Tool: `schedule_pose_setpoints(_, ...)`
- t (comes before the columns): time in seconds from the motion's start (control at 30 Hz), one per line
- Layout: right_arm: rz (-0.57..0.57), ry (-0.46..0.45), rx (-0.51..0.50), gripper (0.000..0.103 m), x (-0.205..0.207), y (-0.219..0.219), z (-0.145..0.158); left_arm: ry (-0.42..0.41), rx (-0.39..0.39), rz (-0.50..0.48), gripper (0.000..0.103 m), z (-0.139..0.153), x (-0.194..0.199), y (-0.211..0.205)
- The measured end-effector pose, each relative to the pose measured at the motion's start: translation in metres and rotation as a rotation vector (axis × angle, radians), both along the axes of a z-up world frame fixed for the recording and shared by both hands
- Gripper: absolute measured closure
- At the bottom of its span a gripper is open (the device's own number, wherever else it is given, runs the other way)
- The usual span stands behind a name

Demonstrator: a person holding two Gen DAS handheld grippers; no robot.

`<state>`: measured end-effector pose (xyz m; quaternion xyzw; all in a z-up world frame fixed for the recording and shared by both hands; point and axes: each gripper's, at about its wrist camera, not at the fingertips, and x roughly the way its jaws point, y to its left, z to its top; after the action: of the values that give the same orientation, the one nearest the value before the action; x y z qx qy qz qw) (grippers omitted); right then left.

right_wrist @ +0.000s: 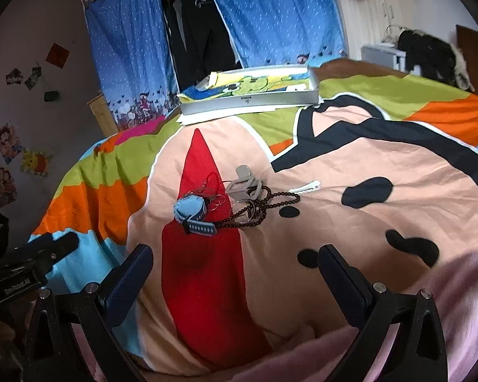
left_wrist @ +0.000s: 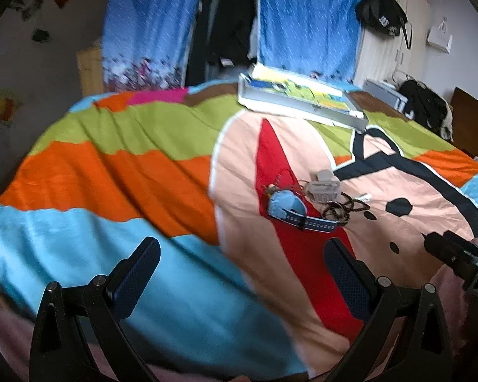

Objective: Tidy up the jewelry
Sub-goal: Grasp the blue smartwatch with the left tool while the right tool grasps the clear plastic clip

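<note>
While both tools hang short of the pile, I log the left wrist view first. Left gripper [left_wrist: 242, 273]: fingers wide apart, nothing between them, over the bedspread [left_wrist: 111, 172]. Jewelry lies in one tangled heap further out and to the right: blue watch [left_wrist: 286, 208] nearest, dark bead necklace [left_wrist: 341, 210] and a grey hair claw [left_wrist: 323, 184] behind it, small white clip [left_wrist: 363, 197] at the far right. Shallow white box [left_wrist: 302, 102] sits well beyond, near the far edge of the bed.

Right wrist view. Right gripper [right_wrist: 235, 273]: also spread, empty. Heap is ahead, slightly left of centre; beads loop around the claw and touch the watch strap.

Judgement: nothing sorted yet. I would take the watch first, since it lies on the near side, pinching the strap low and lifting slowly so the beads do not drag along.

Surface is soft, wrinkled fabric; pieces may sink or roll. Blue curtains [right_wrist: 264, 16] and a wall with stickers lie beyond.
</note>
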<state>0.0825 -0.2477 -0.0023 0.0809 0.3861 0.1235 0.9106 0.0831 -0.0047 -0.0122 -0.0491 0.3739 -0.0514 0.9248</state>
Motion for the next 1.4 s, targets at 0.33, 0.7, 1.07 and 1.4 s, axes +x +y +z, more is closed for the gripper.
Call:
schedule_pose_setpoints(0.33,0.066,0.138,0.049,0.000,0.091,-0.012,-0.013,0.173,-0.075,-0.095,0.004,-0.027,0.087,-0.004)
schedule_pose_setpoints(0.7,0.146,0.318,0.065,0.019,0.166,-0.012,-0.072,0.274,-0.110,-0.195,0.043,-0.075,0.152,-0.017)
schedule_pose_setpoints(1.07,0.368,0.235,-0.164,0.034,0.201,0.027,-0.096,0.312,-0.154,-0.284,0.073,-0.095,0.172,-0.025)
schedule_pose_setpoints(1.4,0.446,0.196,-0.289,0.052,0.203,0.049,-0.109,0.309,-0.196,-0.264,0.079,-0.097,0.172,-0.017)
